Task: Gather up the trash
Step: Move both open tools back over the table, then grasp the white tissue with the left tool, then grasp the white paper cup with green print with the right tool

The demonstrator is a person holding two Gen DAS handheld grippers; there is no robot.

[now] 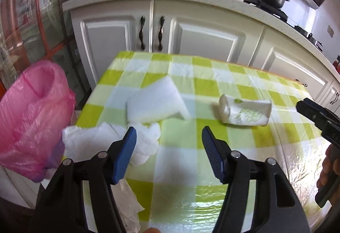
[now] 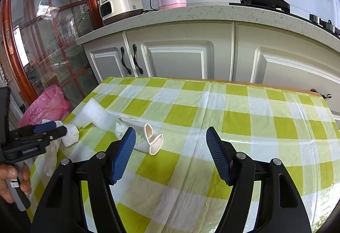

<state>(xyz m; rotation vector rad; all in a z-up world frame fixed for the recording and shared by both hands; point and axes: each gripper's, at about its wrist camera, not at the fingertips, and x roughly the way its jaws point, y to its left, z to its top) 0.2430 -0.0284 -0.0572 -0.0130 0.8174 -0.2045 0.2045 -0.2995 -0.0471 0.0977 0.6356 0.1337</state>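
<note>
White crumpled tissue (image 1: 110, 143) sits lower left by our left gripper (image 1: 169, 137) — jaws apart, empty; right gripper (image 2: 171, 137), also gaping, hangs nearer the flattened paper cup (image 2: 146, 139).

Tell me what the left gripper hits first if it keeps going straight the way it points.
Probably the checked tablecloth: the left gripper points down at bare cloth. The crumpled tissue lies by its left finger; depth is unclear.
</note>
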